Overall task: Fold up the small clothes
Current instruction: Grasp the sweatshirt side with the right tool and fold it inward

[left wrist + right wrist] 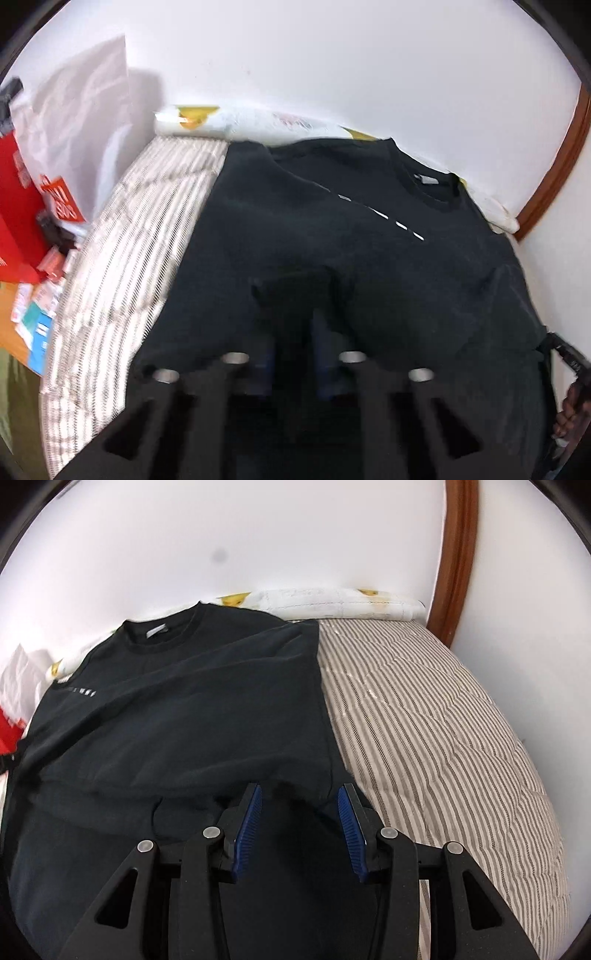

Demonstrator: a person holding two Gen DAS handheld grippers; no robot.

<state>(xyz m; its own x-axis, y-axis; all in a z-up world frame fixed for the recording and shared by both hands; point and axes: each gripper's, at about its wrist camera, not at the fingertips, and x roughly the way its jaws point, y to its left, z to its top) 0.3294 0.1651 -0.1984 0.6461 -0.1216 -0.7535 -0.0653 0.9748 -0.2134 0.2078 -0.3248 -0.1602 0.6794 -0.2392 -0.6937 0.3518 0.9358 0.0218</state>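
A black sweatshirt (332, 229) lies on a striped quilt (147, 236), collar toward the wall, with both sleeves folded across its front. My left gripper (293, 314) hangs over the lower middle of the shirt; its blue pads stand a small gap apart, and dark cloth bunches just ahead of them, blurred. In the right wrist view the sweatshirt (184, 709) fills the left half. My right gripper (300, 797) is open and empty, its blue pads (251, 823) wide apart over the shirt's right hem edge.
A white pillow with yellow prints (236, 122) lies along the wall behind the shirt. Red and white bags and small boxes (40, 206) pile up at the quilt's left. A brown wooden frame (458, 554) stands at the right. The striped quilt (443, 738) extends right of the shirt.
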